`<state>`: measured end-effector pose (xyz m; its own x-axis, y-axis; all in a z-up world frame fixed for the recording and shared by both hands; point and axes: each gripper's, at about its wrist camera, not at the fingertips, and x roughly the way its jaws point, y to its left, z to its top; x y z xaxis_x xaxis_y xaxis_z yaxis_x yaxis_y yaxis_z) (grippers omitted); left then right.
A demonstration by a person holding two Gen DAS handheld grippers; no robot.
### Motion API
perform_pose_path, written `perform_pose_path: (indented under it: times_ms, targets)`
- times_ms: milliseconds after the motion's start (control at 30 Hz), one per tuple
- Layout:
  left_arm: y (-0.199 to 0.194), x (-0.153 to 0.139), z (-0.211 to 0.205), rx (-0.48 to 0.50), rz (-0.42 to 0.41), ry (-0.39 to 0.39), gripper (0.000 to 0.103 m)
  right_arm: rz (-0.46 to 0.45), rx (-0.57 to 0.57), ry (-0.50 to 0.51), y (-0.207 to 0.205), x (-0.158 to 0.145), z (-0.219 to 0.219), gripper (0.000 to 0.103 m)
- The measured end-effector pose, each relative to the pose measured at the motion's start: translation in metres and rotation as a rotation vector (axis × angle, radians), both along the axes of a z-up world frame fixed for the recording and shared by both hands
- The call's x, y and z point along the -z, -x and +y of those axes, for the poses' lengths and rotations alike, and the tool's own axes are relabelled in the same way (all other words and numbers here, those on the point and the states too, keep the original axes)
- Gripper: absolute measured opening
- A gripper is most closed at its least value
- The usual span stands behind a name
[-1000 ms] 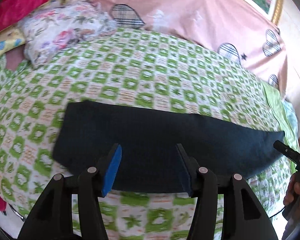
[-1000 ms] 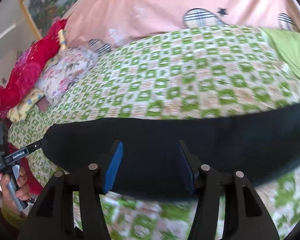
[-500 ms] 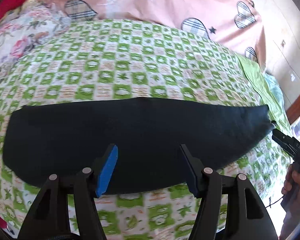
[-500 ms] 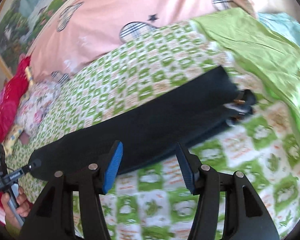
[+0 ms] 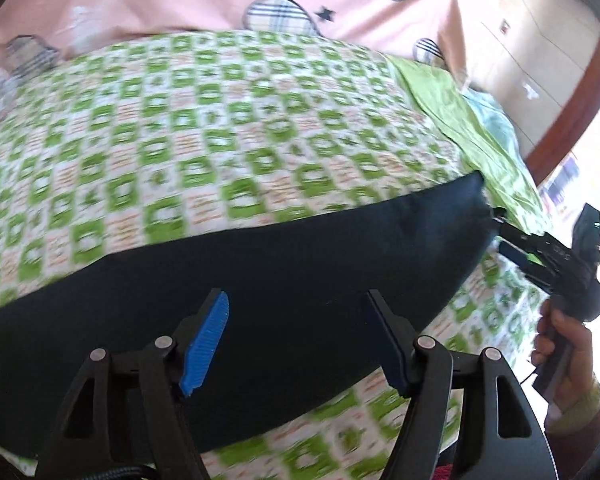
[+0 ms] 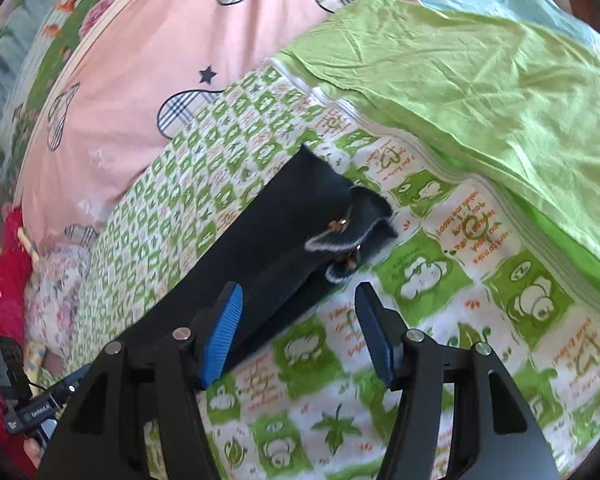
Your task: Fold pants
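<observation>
The dark pants (image 5: 284,280) lie as a long folded strip across the green-checked bedsheet (image 5: 220,128) — flat for the next fold. Both the left gripper (image 5: 296,320) and right gripper (image 6: 298,312) hover empty, jaws opening — the right near the waistband end (image 6: 352,220).

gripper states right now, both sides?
Left tongs: opening, nothing held, above the dark pants.
Right tongs: opening, nothing held, by the pants' waistband end.
</observation>
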<state>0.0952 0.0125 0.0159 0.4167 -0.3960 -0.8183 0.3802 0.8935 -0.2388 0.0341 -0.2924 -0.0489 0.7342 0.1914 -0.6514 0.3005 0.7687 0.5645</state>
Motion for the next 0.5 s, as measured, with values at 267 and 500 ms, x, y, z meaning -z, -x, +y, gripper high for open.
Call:
perform_pose_path:
  times_ms: [267, 500]
  targets:
    - [-0.039, 0.002, -0.066, 0.151, 0.059, 0.001, 0.070, -0.016, 0.052, -0.111, -0.011, 0.020, -0.018, 0.016]
    - [-0.070, 0.001, -0.135, 0.317, 0.090, 0.002, 0.070, -0.080, 0.051, -0.114, 0.001, 0.013, -0.028, 0.012]
